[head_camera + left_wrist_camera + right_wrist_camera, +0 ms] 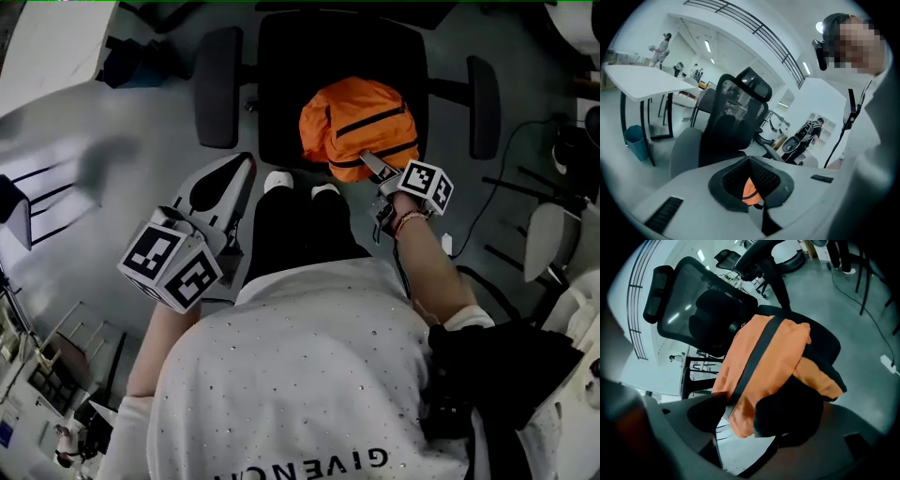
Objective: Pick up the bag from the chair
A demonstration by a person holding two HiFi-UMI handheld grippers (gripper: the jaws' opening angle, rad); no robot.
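An orange bag (352,122) with black straps lies on the seat of a black office chair (281,56). My right gripper (370,164) is at the bag's near edge. In the right gripper view the bag (764,357) fills the middle. Its lower corner hangs between the wide-apart jaws of the right gripper (745,413), and the pads do not press on it. My left gripper (239,173) hovers left of the chair, off the bag, with its jaw tips together and nothing held. In the left gripper view (751,161) a bit of the bag (750,190) shows through the pads.
The chair's grey armrests (217,84) (483,103) flank the seat, and its mesh backrest (736,117) stands behind. A white table (647,82) and a blue bin (636,140) are off to the left. A cable (497,187) runs across the floor on the right.
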